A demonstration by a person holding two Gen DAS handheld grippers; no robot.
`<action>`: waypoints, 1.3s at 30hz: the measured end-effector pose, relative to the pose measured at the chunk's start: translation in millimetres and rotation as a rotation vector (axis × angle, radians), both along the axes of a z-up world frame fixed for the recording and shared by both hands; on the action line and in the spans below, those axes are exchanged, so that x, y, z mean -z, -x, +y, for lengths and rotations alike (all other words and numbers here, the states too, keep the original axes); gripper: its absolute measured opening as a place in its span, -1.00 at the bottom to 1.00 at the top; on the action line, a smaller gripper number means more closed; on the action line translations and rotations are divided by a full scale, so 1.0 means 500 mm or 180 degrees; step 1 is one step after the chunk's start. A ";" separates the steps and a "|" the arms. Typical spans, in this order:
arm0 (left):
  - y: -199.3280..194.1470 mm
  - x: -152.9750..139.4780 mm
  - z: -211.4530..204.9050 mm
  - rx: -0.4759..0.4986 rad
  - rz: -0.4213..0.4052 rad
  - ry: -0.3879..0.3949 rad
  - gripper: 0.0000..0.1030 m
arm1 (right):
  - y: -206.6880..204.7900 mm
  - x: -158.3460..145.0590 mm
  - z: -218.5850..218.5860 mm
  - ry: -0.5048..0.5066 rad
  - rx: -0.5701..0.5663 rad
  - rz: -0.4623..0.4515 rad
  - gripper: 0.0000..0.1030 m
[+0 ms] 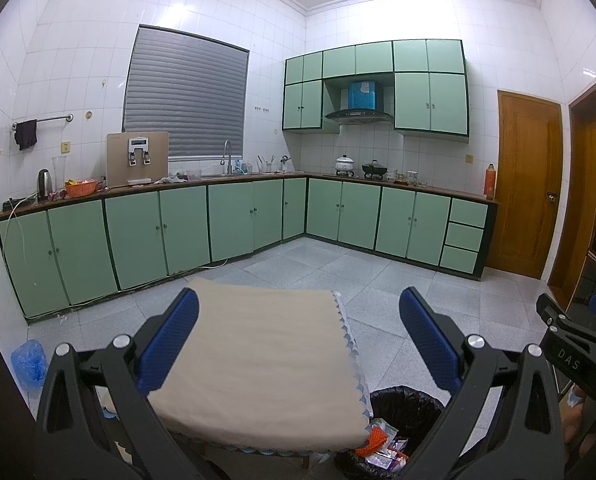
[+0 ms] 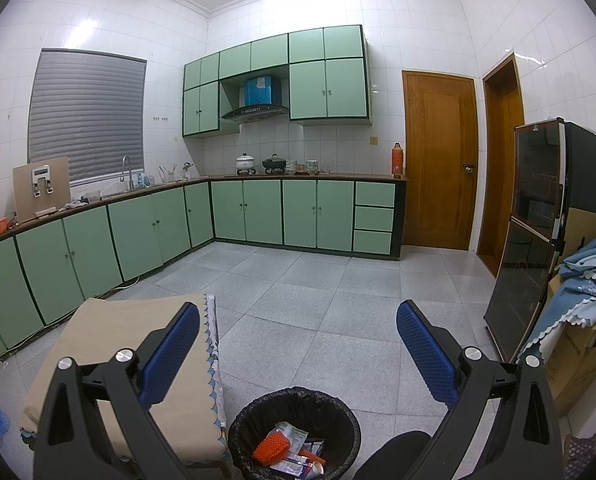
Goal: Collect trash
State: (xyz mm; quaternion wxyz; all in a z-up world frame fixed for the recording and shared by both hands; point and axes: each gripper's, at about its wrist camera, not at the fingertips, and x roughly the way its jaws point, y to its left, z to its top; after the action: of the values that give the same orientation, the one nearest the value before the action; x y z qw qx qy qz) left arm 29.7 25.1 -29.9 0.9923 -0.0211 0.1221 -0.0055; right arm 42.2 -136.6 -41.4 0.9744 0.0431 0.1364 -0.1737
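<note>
Your left gripper (image 1: 298, 312) and right gripper (image 2: 298, 320) gape empty; only the right view shows the whole bin (image 2: 258, 412) of trash (image 2: 288, 446).

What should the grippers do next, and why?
Probably just pull back and stop. Both the left gripper and right gripper are open and empty, the cloth-covered table looks bare, and the trash bin already holds the wrappers.

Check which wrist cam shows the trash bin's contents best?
Right wrist view. The trash bin sits between the open fingers with its whole rim and the orange brush and wrappers inside visible. In the left wrist view the bin is half hidden behind the table edge and a finger.
</note>
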 end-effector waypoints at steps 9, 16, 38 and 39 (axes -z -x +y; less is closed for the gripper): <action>-0.001 0.006 0.003 0.0008 0.0014 0.0003 0.89 | 0.000 0.001 -0.001 0.0001 -0.0002 0.0004 0.88; -0.002 0.007 0.003 0.0008 0.0019 0.0004 0.89 | 0.000 0.000 0.000 0.0003 0.0002 0.0003 0.88; -0.001 0.023 0.006 0.0021 0.0060 -0.0005 0.89 | -0.001 0.003 -0.003 0.0000 -0.0001 0.0008 0.88; 0.000 0.024 0.007 0.0023 0.0063 -0.0007 0.89 | 0.000 0.003 -0.004 0.0000 0.0000 0.0009 0.88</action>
State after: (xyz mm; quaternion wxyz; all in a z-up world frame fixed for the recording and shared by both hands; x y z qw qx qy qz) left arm 29.7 28.6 -42.1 0.9910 -0.0196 0.1321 -0.0087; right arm 42.4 -138.5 -43.0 0.9742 0.0429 0.1377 -0.1737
